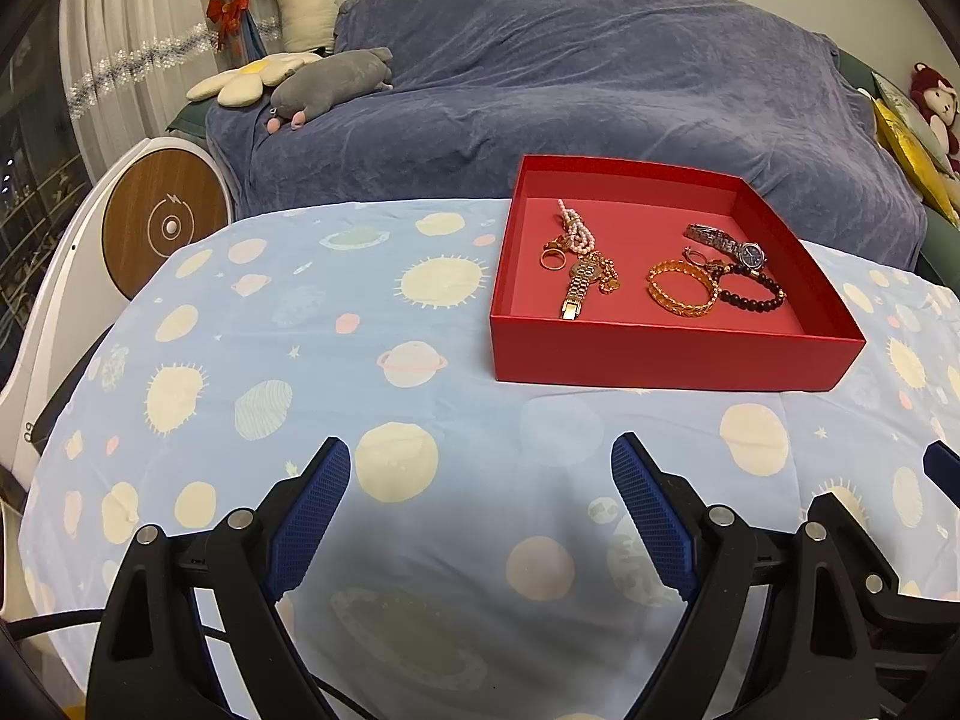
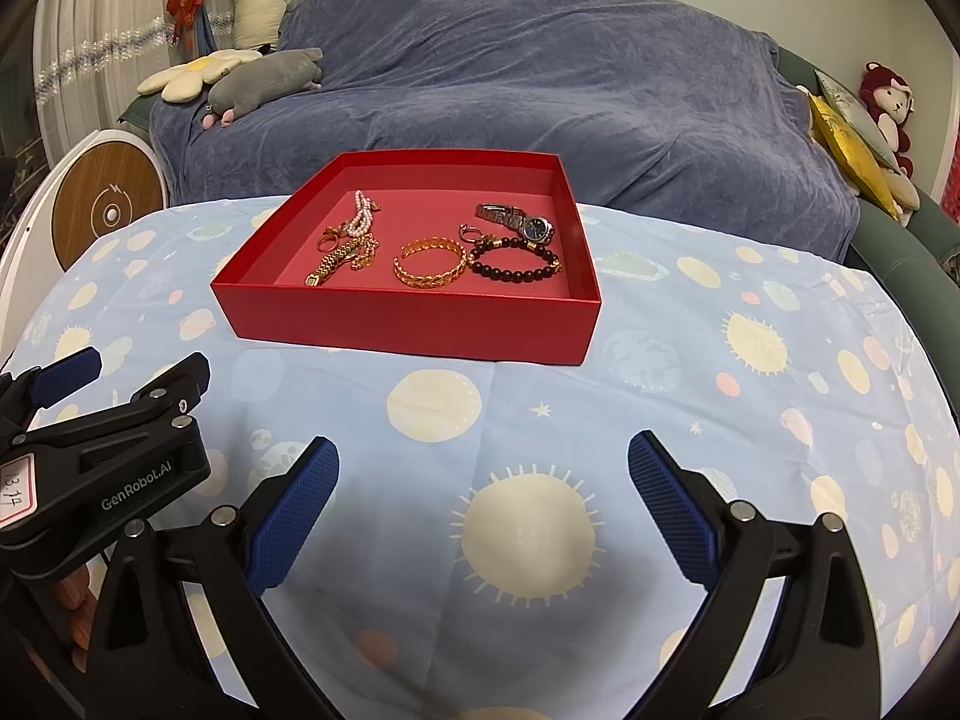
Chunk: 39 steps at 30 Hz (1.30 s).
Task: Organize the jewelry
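A red open box [image 1: 660, 357] [image 2: 408, 324] stands on the table. It holds a pink bead strand [image 1: 575, 228] [image 2: 362, 213], a gold watch [image 1: 577, 288] [image 2: 333, 264], a gold bangle [image 1: 683, 289] [image 2: 429, 264], a dark bead bracelet [image 1: 753, 294] [image 2: 515, 264], a silver watch [image 1: 726, 246] [image 2: 516, 221] and small rings. My left gripper [image 1: 480, 462] is open and empty, above the cloth in front of the box. My right gripper [image 2: 483, 456] is open and empty too, nearer than the box. The left gripper also shows at the left of the right wrist view [image 2: 114, 378].
The table wears a light blue planet-print cloth [image 1: 270, 372] [image 2: 750, 372]. Behind it is a sofa under a blue-grey cover [image 1: 570, 90] [image 2: 510, 78] with plush toys. A round white and wood device [image 1: 162, 222] stands at the left.
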Available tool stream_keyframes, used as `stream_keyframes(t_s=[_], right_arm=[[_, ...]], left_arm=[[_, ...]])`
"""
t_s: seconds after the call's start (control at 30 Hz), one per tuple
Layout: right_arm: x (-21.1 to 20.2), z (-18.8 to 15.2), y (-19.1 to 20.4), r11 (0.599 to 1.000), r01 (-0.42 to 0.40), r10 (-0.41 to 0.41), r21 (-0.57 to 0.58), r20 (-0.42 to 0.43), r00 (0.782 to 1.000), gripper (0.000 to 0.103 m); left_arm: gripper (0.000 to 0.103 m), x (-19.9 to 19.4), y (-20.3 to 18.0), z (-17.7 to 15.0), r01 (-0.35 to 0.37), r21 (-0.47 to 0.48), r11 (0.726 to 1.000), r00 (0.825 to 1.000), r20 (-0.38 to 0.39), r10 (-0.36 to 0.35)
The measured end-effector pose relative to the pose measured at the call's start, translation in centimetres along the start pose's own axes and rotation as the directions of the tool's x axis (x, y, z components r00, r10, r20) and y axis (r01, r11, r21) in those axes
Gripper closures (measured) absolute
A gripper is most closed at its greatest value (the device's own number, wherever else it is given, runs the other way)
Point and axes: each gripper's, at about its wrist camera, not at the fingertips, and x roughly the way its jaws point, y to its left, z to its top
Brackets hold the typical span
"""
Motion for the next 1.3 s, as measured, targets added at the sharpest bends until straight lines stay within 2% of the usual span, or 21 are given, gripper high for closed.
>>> stream_keyframes(t_s=[1.3], right_arm=[[0.0, 0.03, -0.05, 1.0, -0.001, 0.001, 0.002, 0.001, 1.0, 0.008]], left_arm=[[0.017, -0.21, -0.17, 0.26, -0.006, 0.01, 1.0, 1.0, 0.019, 0.006]])
